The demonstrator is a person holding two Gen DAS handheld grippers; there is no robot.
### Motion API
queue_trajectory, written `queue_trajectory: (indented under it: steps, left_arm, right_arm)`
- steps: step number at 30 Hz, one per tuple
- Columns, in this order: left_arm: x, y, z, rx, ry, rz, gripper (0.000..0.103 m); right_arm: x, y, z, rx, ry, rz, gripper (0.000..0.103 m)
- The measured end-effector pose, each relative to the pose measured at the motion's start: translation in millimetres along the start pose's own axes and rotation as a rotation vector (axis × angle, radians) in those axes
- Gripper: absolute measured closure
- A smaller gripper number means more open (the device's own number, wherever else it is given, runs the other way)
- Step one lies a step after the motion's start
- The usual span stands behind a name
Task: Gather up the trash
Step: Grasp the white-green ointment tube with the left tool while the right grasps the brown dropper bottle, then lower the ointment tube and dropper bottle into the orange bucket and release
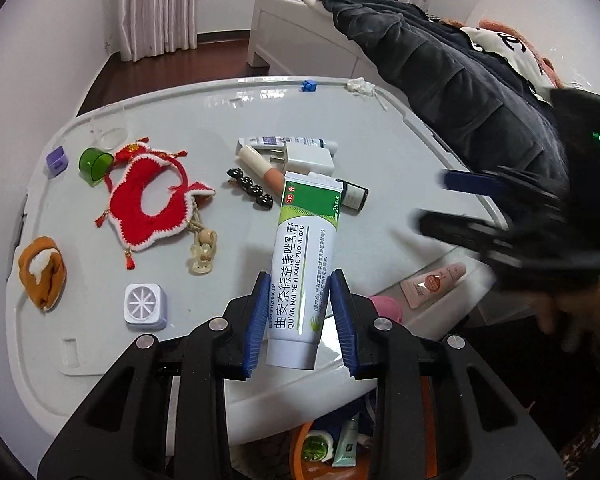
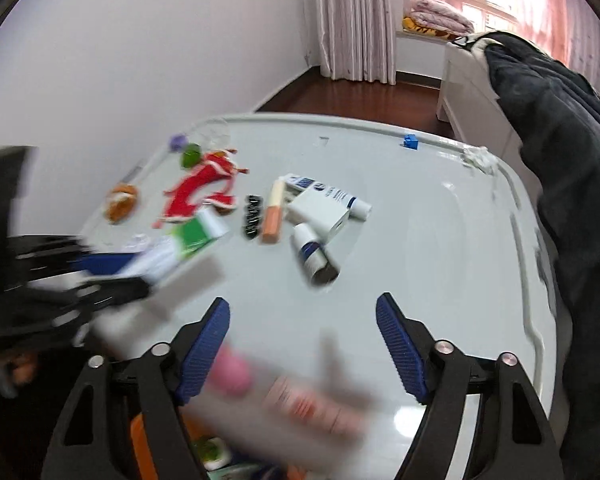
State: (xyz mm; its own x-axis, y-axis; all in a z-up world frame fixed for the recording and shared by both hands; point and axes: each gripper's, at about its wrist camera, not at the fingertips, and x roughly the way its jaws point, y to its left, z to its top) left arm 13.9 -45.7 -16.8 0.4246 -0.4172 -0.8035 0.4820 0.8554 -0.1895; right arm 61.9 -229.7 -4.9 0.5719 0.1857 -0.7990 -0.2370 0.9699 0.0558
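A white and green ointment tube (image 1: pixel 304 264) hangs tilted above the white table (image 1: pixel 388 152), and my left gripper (image 1: pixel 300 280) is shut on its lower half. In the right wrist view the same tube (image 2: pixel 188 240) and left gripper (image 2: pixel 100 276) are a blur at the left. My right gripper (image 2: pixel 302 302) stands open with nothing between its fingers, above the table's near edge. Under it lie a small pink tube (image 2: pixel 312 404) and a pink round thing (image 2: pixel 228 372), both blurred. An orange bin (image 1: pixel 300 444) below the table edge holds a few packages.
On the table lie a red knitted collar (image 1: pixel 148 200), a green cup (image 1: pixel 96 164), a white plug (image 1: pixel 308 156), a small dark-capped bottle (image 1: pixel 354 196), a peach stick (image 1: pixel 260 168) and a black hair clip (image 1: pixel 248 188). A dark jacket (image 1: pixel 460 92) hangs over the bed at the right.
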Motion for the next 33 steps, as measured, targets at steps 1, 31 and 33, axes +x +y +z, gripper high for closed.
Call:
queue_trajectory:
  steps: [1,31,33]
  left_arm:
    - [1,3,1,-0.011,-0.002,-0.001,0.072]
    - [-4,-14,-8,0.056,0.003,-0.013,0.072]
    - [-8,-17,-14,0.051,0.005,-0.022,0.072]
  right_arm:
    - [15,0,6,-0.019,0.02,-0.017,0.039]
    - [26,-14,2,0.134,0.111,0.055,0.08]
    - [12,-12,-7,0.142,0.105,0.067,0.08]
